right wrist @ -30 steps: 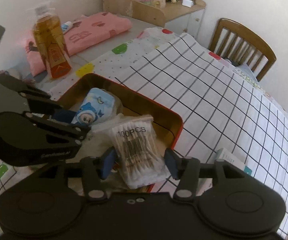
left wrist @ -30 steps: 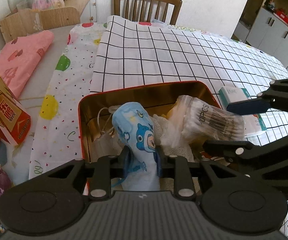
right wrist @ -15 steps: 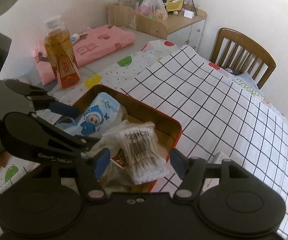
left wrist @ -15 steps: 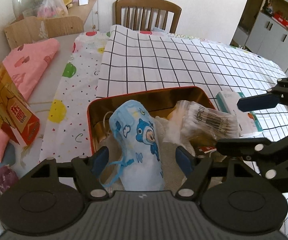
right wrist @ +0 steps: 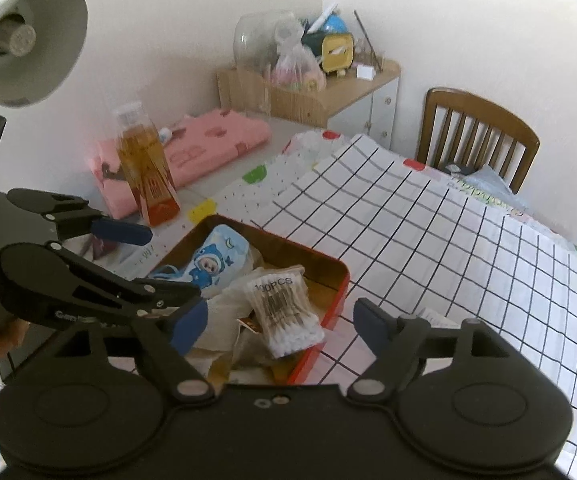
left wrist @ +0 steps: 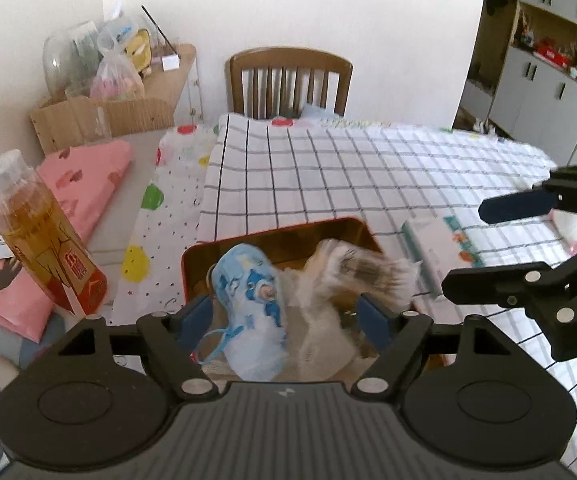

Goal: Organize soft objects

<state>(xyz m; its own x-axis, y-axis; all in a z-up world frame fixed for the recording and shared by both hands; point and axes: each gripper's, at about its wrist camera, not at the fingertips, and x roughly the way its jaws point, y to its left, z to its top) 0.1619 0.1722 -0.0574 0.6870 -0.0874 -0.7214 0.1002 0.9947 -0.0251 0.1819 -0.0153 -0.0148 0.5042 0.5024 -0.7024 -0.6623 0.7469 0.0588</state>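
Note:
A red tin with a gold inside stands on the table. In it lie a blue cartoon pack of masks, a clear bag of cotton swabs and white cloth. My left gripper is open above the tin's near side, holding nothing. My right gripper is open above the swab bag, holding nothing; it also shows at the right of the left wrist view.
A bottle of amber liquid stands left of the tin beside folded pink cloth. A small white box lies right of the tin. A checked cloth covers the table; a wooden chair stands behind. A desk lamp hangs at left.
Both grippers opened, let go of the mask pack and the swab bag, and drew back and up from the tin. Both items now lie in the tin.

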